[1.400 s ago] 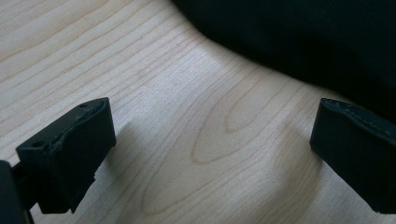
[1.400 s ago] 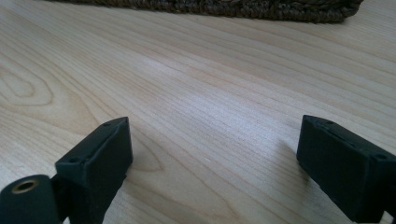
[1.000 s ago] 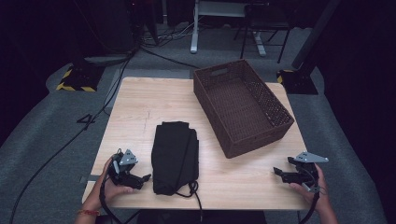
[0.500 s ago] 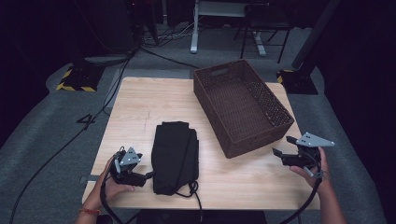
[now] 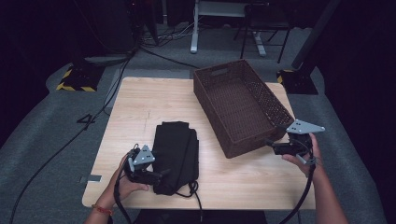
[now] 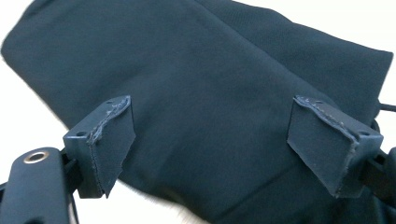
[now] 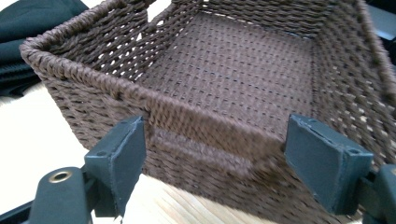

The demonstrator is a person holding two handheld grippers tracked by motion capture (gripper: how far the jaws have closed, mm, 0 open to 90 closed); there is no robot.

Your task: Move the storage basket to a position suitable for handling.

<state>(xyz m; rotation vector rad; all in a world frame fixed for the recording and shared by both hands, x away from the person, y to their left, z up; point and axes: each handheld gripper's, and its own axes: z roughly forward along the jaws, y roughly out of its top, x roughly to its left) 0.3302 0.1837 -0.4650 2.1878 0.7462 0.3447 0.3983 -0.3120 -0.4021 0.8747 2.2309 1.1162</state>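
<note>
Left gripper (image 5: 161,175) sits at the near-left part of the table, jaws pointing right, tips at the left edge of the folded black garment (image 5: 176,156). Jaws have just been closing, yet they stand released: in the left gripper view the two pads (image 6: 109,140) are spread wide w/ the cloth lying under and between them, neither pad pressing on it. Garment lies flat on the table (image 5: 140,107), near-centre, long axis running away from the person, just left of the basket and apart from it. A thin black cord (image 5: 194,189) trails from its near end toward the table edge.

Right gripper (image 5: 270,143) is held at the near-right corner of the woven basket (image 5: 243,109), jaws pointing left toward its near short wall. Jaws released; in the right gripper view the pads (image 7: 123,149) flank the wall's rim w/o touching it, nothing clamped.

Materials & shapes:
- Garment: matte, fine-weave dark fabric, folded into a long rectangle w/ several layers showing along the right side; soft rounded corners.
- Basket: dark brown woven cord or wicker, rectangular, open top, thick braided rim, handle slot cut in each short wall; sits at an angle to the table edges, on the right half.
- Table: pale wood-grain top, rounded corners.
- Gripper pads: flat black blocks w/ worn edges; a grey three-cornered plate (image 5: 304,127) tops the right gripper.
</note>
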